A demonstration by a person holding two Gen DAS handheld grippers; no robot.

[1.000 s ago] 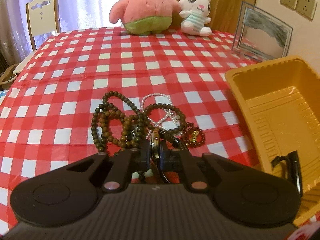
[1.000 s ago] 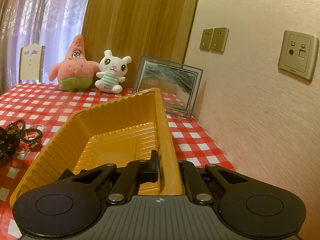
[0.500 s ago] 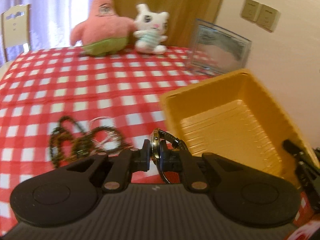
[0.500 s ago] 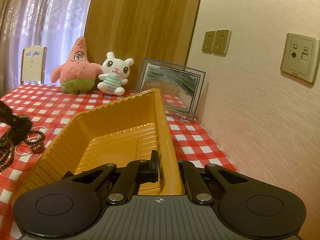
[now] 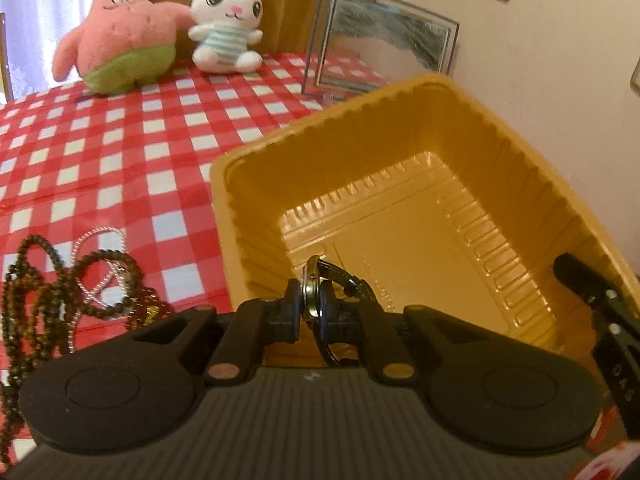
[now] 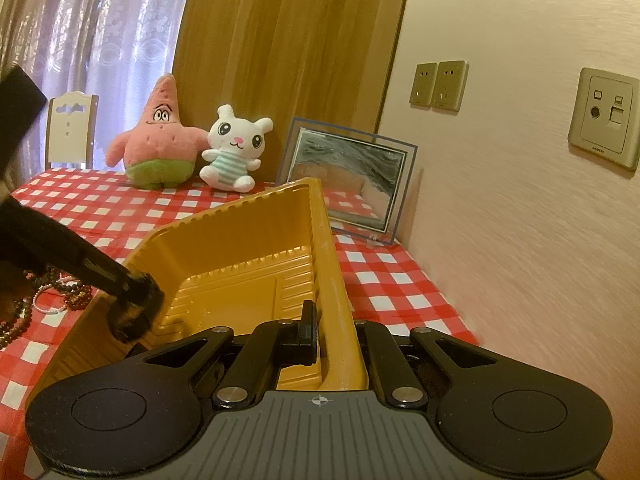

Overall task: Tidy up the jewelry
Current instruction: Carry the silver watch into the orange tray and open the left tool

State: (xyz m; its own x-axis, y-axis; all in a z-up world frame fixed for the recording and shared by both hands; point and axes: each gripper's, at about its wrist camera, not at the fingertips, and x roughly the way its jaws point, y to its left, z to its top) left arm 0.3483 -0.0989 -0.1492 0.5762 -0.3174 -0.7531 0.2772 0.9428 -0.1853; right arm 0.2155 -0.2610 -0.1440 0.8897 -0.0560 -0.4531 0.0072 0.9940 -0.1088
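Note:
My left gripper (image 5: 310, 302) is shut on a wristwatch (image 5: 313, 280) with a gold-rimmed case and a dark strap, held over the near left corner of the yellow tray (image 5: 532, 168). From the right wrist view the left gripper (image 6: 134, 312) shows as a dark arm reaching over the yellow tray's (image 6: 224, 220) left wall. My right gripper (image 6: 332, 332) is shut on the tray's near right wall. A tangle of bead bracelets and necklaces (image 5: 72, 284) lies on the checked cloth left of the tray; the bead pile (image 6: 52, 292) also shows in the right wrist view.
A pink star plush (image 5: 120, 36) and a white rabbit plush (image 5: 226, 24) sit at the table's back edge. A glass picture frame (image 5: 380, 40) stands behind the tray near the wall. A white chair (image 6: 72, 132) stands beyond the table.
My left gripper has carried the watch rightward from above the bead pile to over the tray, turning toward the wall. The right gripper and the tray have stayed still.

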